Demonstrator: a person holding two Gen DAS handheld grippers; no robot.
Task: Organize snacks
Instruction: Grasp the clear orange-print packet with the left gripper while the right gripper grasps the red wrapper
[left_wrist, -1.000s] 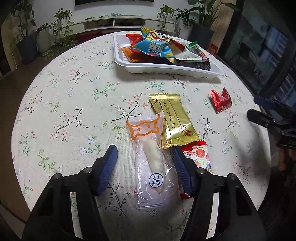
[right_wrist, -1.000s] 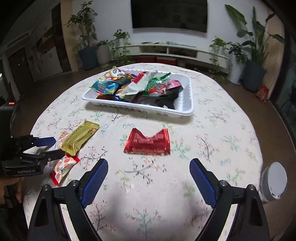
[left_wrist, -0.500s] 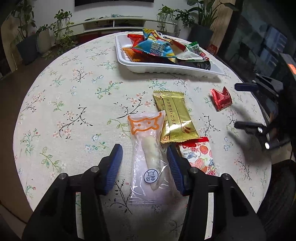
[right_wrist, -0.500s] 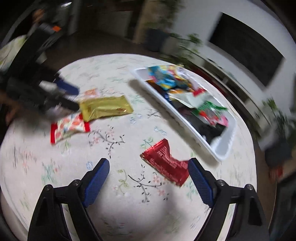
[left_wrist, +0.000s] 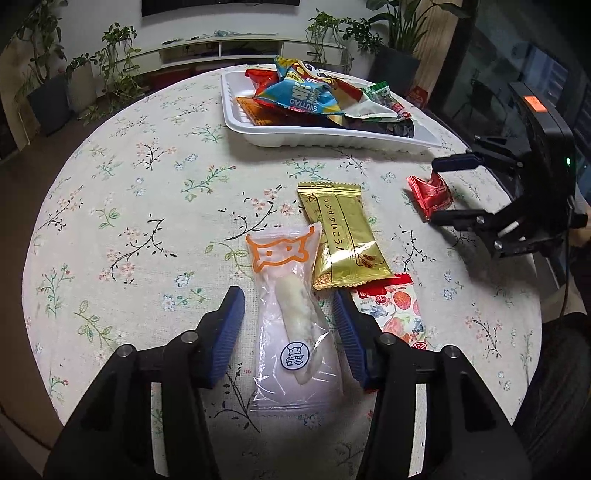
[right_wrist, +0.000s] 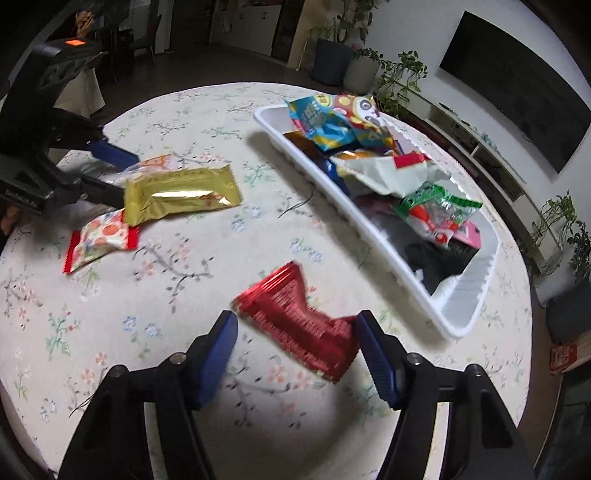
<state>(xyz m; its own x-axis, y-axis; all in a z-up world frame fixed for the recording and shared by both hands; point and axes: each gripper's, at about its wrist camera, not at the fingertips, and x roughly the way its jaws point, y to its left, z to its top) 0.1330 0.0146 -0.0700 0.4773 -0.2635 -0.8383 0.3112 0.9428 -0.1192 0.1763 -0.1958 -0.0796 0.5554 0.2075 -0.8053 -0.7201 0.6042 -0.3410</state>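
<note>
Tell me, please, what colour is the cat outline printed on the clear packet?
Orange. The cat outline on the clear packet shows best in the left wrist view.

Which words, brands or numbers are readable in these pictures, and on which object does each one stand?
"SHUTAO", seen upside down: on the blue snack bag in the white tray.
Japanese characters: on the gold packet, too small to read surely.
Round blue stamp: on the clear cat-face packet, characters unreadable.
White lettering: on the left hand-held gripper, partly cut off, unreadable.
Red packet: print blurred.
</note>
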